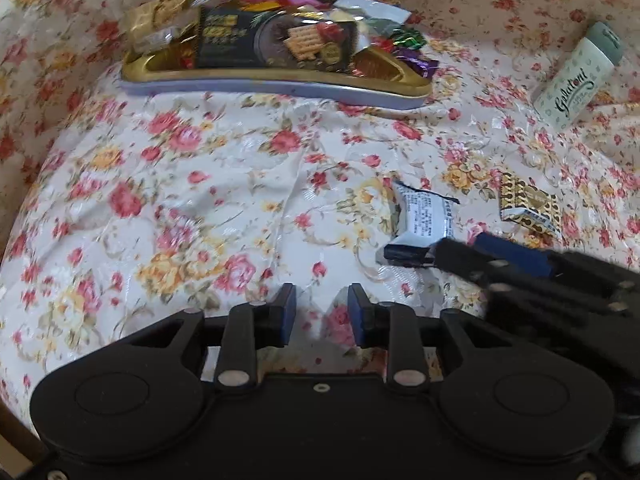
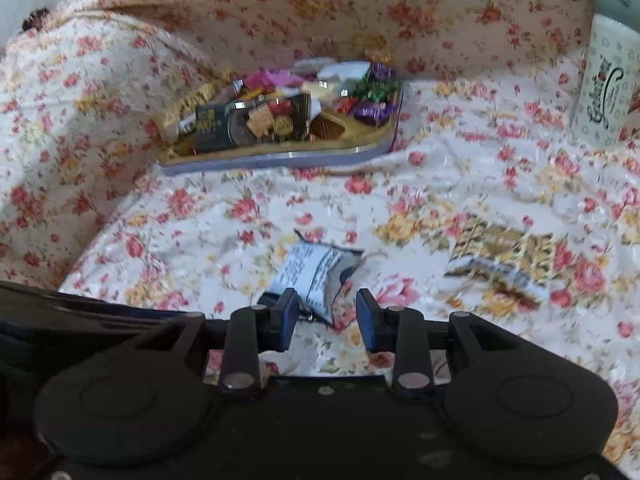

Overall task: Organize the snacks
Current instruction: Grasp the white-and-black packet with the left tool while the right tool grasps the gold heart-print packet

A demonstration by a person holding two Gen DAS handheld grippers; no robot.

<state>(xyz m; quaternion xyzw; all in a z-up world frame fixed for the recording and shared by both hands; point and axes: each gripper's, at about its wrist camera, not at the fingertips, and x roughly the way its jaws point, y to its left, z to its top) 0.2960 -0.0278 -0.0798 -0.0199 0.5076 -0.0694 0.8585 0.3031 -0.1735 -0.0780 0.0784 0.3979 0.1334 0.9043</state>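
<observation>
On the floral cloth point(image 1: 224, 184) the only writing that reads clearly is on the pale green-and-white carton point(image 1: 576, 80) at the far right, which lies on its side and carries a black script word that looks like "Gelatoni"; in the right wrist view the same carton point(image 2: 608, 96) shows part of that script. The small white snack packet point(image 1: 424, 216) has lines of fine black print on its back, too small to read. The gold-and-black patterned packet point(image 1: 530, 208) to its right shows a heart-like mark, with no legible words. In the gold tray point(image 1: 280, 80) at the far side, a black biscuit box point(image 1: 276, 40) shows a picture of a cracker and gold lettering that is too blurred to make out, with foil-wrapped sweets in purple, green and pink heaped around it.

The left tool point(image 1: 322, 312) hovers over bare cloth, its blue-padded jaws parted a moderate way with nothing between them; the white snack packet lies just beyond it, to the right. The right tool point(image 2: 328, 314) is also parted with nothing gripped, and the white snack packet point(image 2: 316, 276) lies just ahead of its tips, its near corner reaching into the gap between the jaws. From the left wrist view the right tool point(image 1: 460, 252) enters from the right, its tip at the near end of the packet. The gold-and-black patterned packet point(image 2: 500, 260) lies to the right of this tool, apart from it, and the gold tray point(image 2: 280, 156) sits well away at the far left.
</observation>
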